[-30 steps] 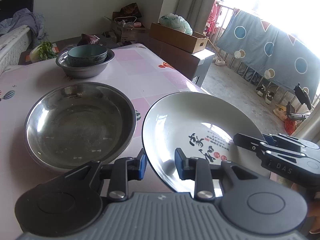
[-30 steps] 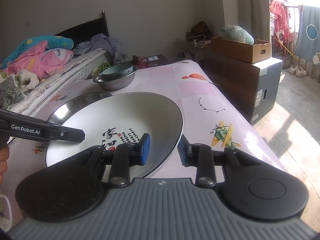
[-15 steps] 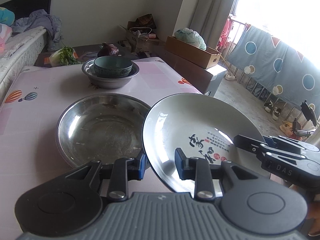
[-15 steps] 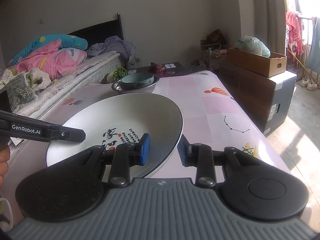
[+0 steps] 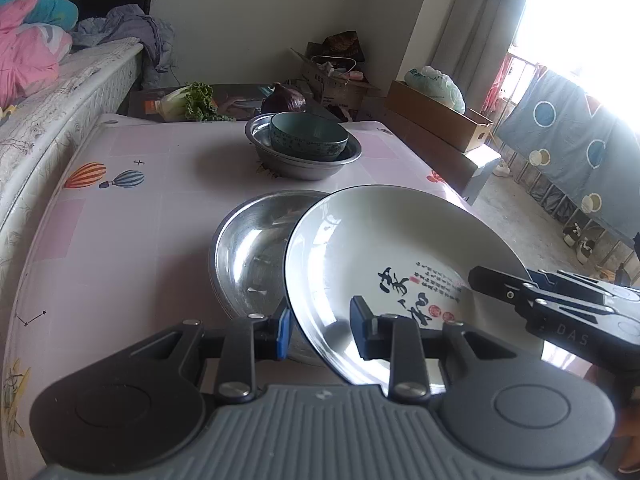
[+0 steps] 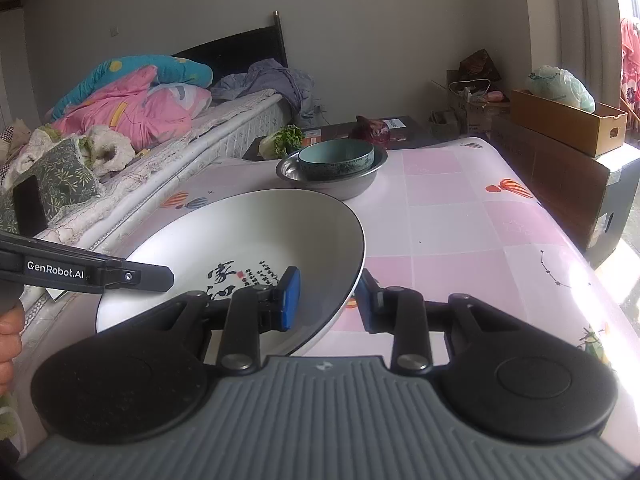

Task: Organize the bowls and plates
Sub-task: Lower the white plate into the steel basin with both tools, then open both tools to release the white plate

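We hold a white plate [image 5: 384,248] with black calligraphy and small red seals printed inside it, and we carry it with both tools at once. Our left gripper [image 5: 320,334] has its jaws drawn narrow and clamped on the plate's near rim, one blue-padded finger under the plate and the other over its inner face. Our right gripper [image 6: 326,294] is clamped just as narrowly on the opposite rim, one finger inside the plate and one outside it. The plate is tilted and lifted clear of the pink patterned table [image 5: 152,208], and it hangs partly over a large empty steel basin [image 5: 248,248] that sits on the tabletop. Farther back on the table stands a second steel basin [image 5: 308,162] with a teal ceramic bowl [image 5: 308,136] resting inside it. Beyond the table's far edge lie a leafy green vegetable [image 5: 192,100] and a purple cabbage [image 5: 284,98] on a dark low surface. A bed [image 6: 168,136] piled with pink and blue bedding runs along one side of the table. In the right wrist view a bit of a hand [image 6: 10,332] shows at the picture's left edge.
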The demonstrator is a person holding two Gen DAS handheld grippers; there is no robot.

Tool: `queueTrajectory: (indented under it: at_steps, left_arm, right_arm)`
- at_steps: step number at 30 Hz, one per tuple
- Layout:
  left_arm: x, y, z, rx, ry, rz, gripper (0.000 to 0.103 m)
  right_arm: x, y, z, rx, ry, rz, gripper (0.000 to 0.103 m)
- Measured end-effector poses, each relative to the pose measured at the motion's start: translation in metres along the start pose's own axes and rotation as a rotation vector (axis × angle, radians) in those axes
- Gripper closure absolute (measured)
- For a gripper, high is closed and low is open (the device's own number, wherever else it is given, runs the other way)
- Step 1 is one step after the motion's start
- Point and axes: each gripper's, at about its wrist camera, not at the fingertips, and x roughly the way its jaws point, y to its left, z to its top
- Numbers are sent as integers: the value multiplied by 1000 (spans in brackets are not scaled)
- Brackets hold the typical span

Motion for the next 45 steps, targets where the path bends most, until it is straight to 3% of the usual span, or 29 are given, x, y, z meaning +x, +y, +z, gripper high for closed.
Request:
queueTrajectory:
  at_steps: [11,28,29,30,32,36,39,45]
  left_arm:
    - [21,25,8,-28,50,17,73]
    - [37,31,13,-33,78,23,71]
    - [37,31,13,-36,76,23,70]
    - [37,31,13,-37,76,23,69]
    - [38,31,15,-39,73,27,68]
    - [36,32,17,-45,63,41,68]
    - [34,32,18,-40,62,69,54]
    - [21,30,20,-24,15,85,47]
  right_arm:
    - [47,8,9,20,54,19,73]
    - [78,3,11,40,112,-27,72]
    - [78,2,11,39,99,-27,68]
    - [77,2,13,35,87,-34,57]
    - [74,3,15,16,62,-50,48]
    - [72,3,20,10,42,-53,41]
    - [69,1,20,26,35,-42,38]
    - [61,2,17,43,36,-35,30]
